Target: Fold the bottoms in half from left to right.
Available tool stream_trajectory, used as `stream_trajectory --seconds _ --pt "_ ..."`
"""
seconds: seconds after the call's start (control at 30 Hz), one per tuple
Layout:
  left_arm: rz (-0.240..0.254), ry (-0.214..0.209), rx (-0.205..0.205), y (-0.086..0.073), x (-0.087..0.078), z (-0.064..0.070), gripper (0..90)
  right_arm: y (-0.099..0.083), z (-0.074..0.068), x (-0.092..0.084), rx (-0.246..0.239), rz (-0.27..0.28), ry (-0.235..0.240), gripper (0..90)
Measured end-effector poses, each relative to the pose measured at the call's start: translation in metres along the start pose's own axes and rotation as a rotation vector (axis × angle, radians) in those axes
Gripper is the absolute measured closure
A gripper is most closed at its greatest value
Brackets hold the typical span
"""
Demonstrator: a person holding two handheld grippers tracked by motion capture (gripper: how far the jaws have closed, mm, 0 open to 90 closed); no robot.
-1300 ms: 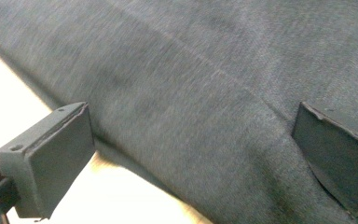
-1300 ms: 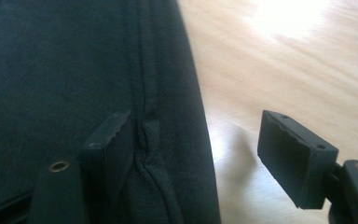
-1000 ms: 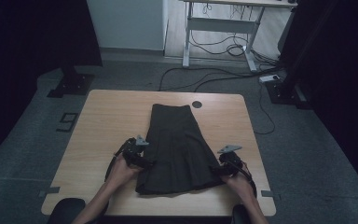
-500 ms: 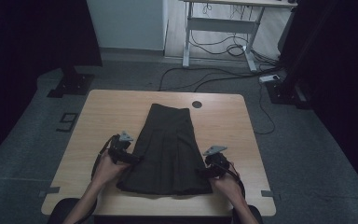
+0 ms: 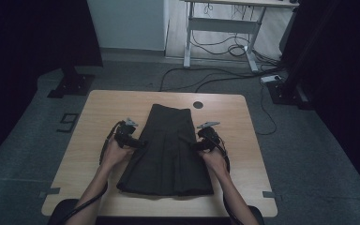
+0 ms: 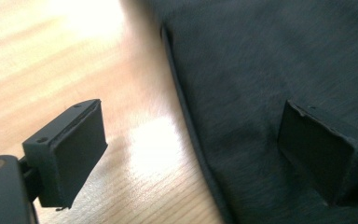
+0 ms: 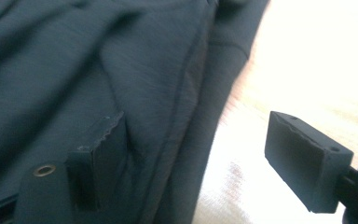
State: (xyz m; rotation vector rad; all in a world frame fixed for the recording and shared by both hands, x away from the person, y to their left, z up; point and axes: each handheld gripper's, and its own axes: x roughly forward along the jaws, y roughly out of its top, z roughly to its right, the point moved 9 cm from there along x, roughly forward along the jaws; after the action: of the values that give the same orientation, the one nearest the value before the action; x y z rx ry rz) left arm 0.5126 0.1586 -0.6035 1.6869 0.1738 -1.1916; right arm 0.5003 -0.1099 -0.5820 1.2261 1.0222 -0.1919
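Two forearms are seen entering from six o'clock in the high view, each hand wrapped around one gripper. The left gripper (image 5: 138, 143) is held level at the skirt's nine o'clock edge and points toward three o'clock; the right gripper (image 5: 194, 146) mirrors it at the three o'clock edge and points toward nine o'clock.

One dark pleated skirt (image 5: 168, 152) and two grippers are counted on one wooden table (image 5: 93, 108).

The skirt is laid flat at the table's middle, its long axis running from twelve to six o'clock, with the narrow waist at twelve and the wide hem at six.

The left gripper's jaws are spread wide and have just been closing slightly; the skirt's edge is straddled, unpinched. The right gripper's jaws are likewise wide, have just been opening, and nothing is clamped.
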Motion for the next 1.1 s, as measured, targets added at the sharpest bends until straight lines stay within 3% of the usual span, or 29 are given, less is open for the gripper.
stream_trajectory --seconds 0.13,0.27,0.37,0.63,0.83,0.97,1.1 --pt "0.03 -0.018 -0.009 -0.003 0.003 0.002 7.5 -0.013 0.003 0.015 -0.024 -0.034 -0.018 20.7" --pt "0.035 -0.026 -0.006 -0.007 -0.001 0.007 12.2 -0.018 0.001 0.014 -0.032 -0.012 -0.022 23.1" --pt "0.034 -0.017 -0.006 -0.012 -0.006 0.014 14.3 -0.025 -0.002 0.009 -0.065 -0.018 -0.024 24.7" --pt "0.034 -0.073 -0.024 -0.035 -0.022 0.038 14.2 -0.048 -0.018 -0.01 -0.061 -0.019 0.032 25.0" --pt "0.026 -0.064 -0.008 -0.052 -0.037 0.061 14.3 -0.068 -0.033 -0.028 -0.087 -0.033 0.059 25.0" --pt "0.03 -0.087 -0.02 -0.065 -0.046 0.076 14.1 -0.082 -0.04 -0.039 -0.084 -0.036 0.084 24.7" --pt "0.002 -0.108 -0.011 -0.063 -0.049 0.079 14.4 -0.086 -0.042 -0.045 -0.099 -0.057 0.098 24.5"
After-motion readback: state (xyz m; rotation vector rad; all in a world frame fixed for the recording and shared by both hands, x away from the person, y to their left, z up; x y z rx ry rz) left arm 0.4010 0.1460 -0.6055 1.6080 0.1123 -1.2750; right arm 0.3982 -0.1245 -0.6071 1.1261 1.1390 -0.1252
